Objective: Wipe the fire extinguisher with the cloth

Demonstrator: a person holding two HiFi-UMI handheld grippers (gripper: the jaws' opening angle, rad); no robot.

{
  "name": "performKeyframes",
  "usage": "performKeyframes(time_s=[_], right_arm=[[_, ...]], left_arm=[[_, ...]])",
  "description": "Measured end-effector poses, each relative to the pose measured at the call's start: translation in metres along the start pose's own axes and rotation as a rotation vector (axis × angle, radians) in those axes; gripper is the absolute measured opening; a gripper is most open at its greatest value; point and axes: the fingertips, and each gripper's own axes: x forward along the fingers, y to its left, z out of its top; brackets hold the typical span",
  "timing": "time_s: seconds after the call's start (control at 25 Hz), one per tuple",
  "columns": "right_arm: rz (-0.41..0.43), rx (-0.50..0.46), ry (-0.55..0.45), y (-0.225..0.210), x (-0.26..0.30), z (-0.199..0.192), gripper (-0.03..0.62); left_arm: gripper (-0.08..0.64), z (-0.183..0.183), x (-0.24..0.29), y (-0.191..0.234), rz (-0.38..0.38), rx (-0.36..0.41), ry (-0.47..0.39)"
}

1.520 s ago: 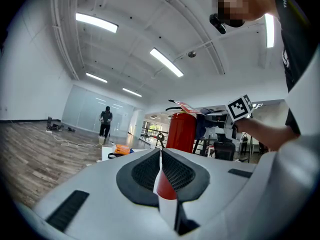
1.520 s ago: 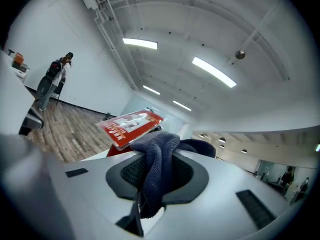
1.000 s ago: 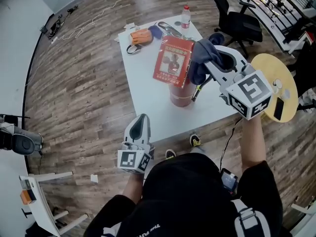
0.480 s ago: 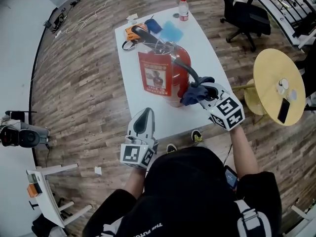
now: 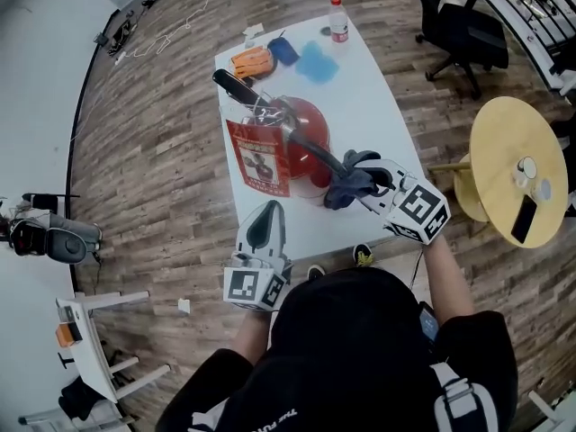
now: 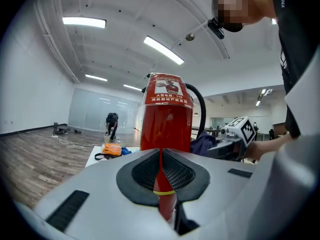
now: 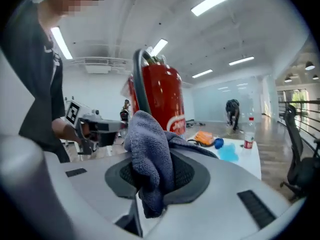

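A red fire extinguisher [image 5: 297,138] stands upright on the white table [image 5: 378,97], with a black hose [image 5: 317,156] and a red label card [image 5: 256,160] on its side. My right gripper [image 5: 364,180] is shut on a dark blue-grey cloth [image 5: 346,180], which rests against the extinguisher's near right side by the hose. In the right gripper view the cloth [image 7: 150,154] bunches up between the jaws, with the extinguisher [image 7: 162,101] just behind. My left gripper [image 5: 263,223] is shut and empty at the table's near edge, pointing at the extinguisher [image 6: 166,114].
At the table's far end lie an orange item [image 5: 251,60], a blue object [image 5: 283,50], a light blue cloth [image 5: 317,61] and a plastic bottle [image 5: 338,18]. A round yellow side table [image 5: 517,169] stands to the right, and an office chair [image 5: 459,25] beyond it.
My right gripper has come down with the cloth from near the extinguisher's top to its lower right side. My left gripper has drawn closer to the table's near edge.
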Motion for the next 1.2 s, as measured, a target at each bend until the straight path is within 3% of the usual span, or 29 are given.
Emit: performKeyframes(time_s=[0.12,0.2,0.28,0.32,0.48,0.64,0.88,0.96,1.2], right_arm=[[0.192,-0.039,-0.155,0.009,-0.023,0.056,0.100],[0.293,0.032,-0.326,0.002,-0.047,0.096,0.095],[0.301,0.118,-0.464,-0.020,-0.062,0.129,0.092],[0.277,0.120,-0.482,-0.030,-0.061,0.141,0.092],[0.175,-0.042,-0.356,-0.043,-0.015,0.166,0.091],[0.111,-0.121,-0.301,-0.062,0.018,0.192,0.089],[0.034,-0.408,-0.168,-0.066,0.065,0.220,0.089],[0.035,-0.433,-0.165,-0.065,0.070,0.224,0.087],[0.019,-0.380,-0.259,-0.053,0.033,0.206,0.077]], left_arm=[[0.032,0.002,0.010,-0.001,0.028,0.004,0.002],[0.032,0.003,0.013,-0.004,0.046,0.005,-0.002],[0.032,0.003,0.014,-0.006,0.067,0.004,-0.008],[0.032,0.003,0.013,-0.007,0.078,0.004,-0.010],[0.032,0.000,0.009,-0.004,0.131,-0.001,-0.010],[0.032,0.002,-0.001,0.001,0.185,-0.005,-0.017],[0.032,0.002,-0.017,0.012,0.252,-0.009,-0.019],[0.032,0.003,-0.020,0.015,0.270,-0.010,-0.023],[0.032,-0.003,-0.020,0.019,0.272,-0.016,-0.032]])
